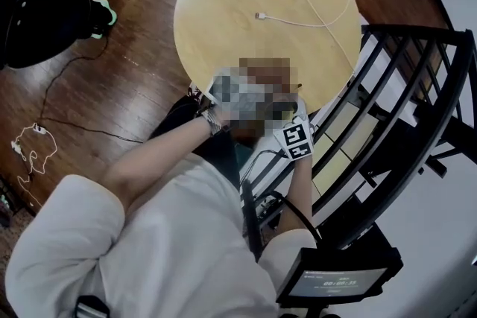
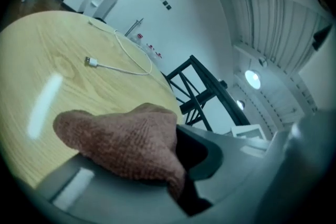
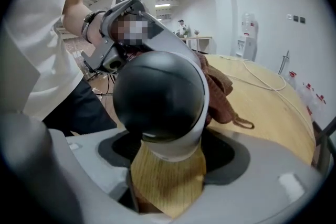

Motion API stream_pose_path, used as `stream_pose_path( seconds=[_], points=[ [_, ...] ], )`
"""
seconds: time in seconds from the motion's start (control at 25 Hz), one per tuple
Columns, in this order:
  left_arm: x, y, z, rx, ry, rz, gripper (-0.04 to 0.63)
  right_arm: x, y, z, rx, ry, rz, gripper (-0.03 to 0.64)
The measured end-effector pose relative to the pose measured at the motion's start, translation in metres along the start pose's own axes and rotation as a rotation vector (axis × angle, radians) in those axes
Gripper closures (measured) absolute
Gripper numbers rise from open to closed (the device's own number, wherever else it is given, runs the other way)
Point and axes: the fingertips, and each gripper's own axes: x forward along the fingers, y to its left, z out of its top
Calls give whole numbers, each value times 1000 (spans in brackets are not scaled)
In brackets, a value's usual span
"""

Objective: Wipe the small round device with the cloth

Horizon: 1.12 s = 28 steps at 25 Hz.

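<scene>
Just ahead of its own camera, the right gripper (image 3: 170, 178) is clenched on the wood-grained foot of the small round device (image 3: 157, 94), holding it up over the near edge of the bench (image 2: 58, 86). The device has a glossy black dome in a white shell. It looks hard, smooth and probably light, so the dome would likely slip under a pinch, and the foot is the sensible place to hold it.

Behind the dome, the left gripper (image 2: 176, 165) is clamped on a bunched fold of the reddish-brown cloth (image 2: 123, 136). The cloth is a soft, limp knit that should mould to the curve if pressed gently.

Where cloth meets device is hard to judge. The right gripper view shows the cloth emerging from behind the dome, seemingly touching it, but the contact itself is hidden. The left gripper view shows no device at all, and in the head view a mosaic patch covers both grippers' tips.

Farther out on the bench lies a loose white cable (image 1: 320, 15), and a black metal frame (image 1: 417, 108) stands beside the bench.
</scene>
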Motion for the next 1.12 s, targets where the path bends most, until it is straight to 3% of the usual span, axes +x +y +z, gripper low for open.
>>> stream_pose_path(
  seconds=[0.16,0.44,0.6,0.76,1.0,1.12],
  points=[
    [5,11,-2,94,81,43,558,0,1,2,19,-14,-17,258],
    [14,32,-15,168,181,108,560,-2,0,3,69,-28,-62,258],
    [18,40,-17,327,278,161,560,-1,-1,4,142,-46,-121,259],
    [33,38,-28,437,348,138,560,-1,-2,1,211,-57,-185,259],
    [42,42,-30,586,376,163,558,-1,-4,-3,282,-52,-261,262],
    [31,40,-20,651,285,183,557,0,-2,-4,304,-33,-258,264]
  ],
)
